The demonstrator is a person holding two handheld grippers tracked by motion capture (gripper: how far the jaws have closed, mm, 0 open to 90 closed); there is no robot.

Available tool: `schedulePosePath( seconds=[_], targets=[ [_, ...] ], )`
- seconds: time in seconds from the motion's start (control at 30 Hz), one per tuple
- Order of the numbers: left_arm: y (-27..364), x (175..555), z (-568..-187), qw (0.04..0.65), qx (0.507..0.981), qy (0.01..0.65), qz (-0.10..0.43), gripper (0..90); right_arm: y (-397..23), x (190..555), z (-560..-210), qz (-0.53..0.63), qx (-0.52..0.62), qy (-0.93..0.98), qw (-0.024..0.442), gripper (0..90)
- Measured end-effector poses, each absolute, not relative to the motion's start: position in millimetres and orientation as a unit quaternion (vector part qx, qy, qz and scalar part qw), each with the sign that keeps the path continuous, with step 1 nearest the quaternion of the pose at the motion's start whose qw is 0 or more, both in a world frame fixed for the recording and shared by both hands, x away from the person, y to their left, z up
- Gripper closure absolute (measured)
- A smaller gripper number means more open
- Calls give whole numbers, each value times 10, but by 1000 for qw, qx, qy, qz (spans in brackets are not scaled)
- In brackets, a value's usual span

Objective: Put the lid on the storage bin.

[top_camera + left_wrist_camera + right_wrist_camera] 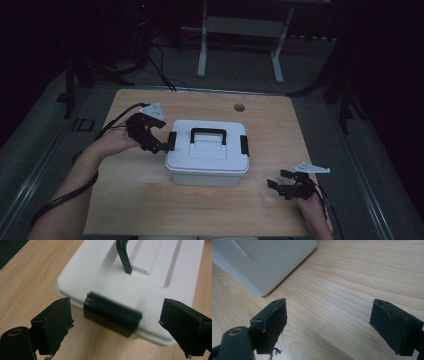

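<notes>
1. White plastic storage box (207,152) sat mid-counter (150,210), lid on, black handle (208,134) folded flat.
2. Judged rigid, light, smooth-sided; best grips are the side latch (111,317) or the handle.
3. Left tongs (161,145) were spread, straddling the left latch, not touching.
4. Right tongs (279,184) were spread, near the box's right front corner.

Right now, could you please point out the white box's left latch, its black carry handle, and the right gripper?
left latch (112,317), left gripper view, on the middle of the black clasp.
carry handle (208,132), high view, on its top bar.
right gripper (279,178), high view, midway between its fingertips.
</notes>
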State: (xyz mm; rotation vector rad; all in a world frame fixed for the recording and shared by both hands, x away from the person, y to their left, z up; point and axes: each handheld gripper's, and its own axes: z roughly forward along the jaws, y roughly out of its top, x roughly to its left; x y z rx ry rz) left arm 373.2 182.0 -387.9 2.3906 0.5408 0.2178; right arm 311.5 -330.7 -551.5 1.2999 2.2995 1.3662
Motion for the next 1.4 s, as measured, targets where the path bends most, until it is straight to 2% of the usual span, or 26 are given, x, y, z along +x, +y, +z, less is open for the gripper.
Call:
schedulePosePath(
  seconds=[0.2,0.73,1.1,1.4],
  targets=[
    [1993,3618,-3985,347,908,216,93,103,-3307,3115,-5511,458,434,771,87,140],
    [2350,3440,-4382,363,894,252,79,103,-3339,3099,-5483,468,432,764,104,140],
    [2537,3289,-4788,384,877,281,73,104,-3447,3076,-5481,444,464,747,173,139],
    [2608,3143,-5084,397,864,299,78,103,-3467,3079,-5498,430,470,746,195,139]
  ],
)
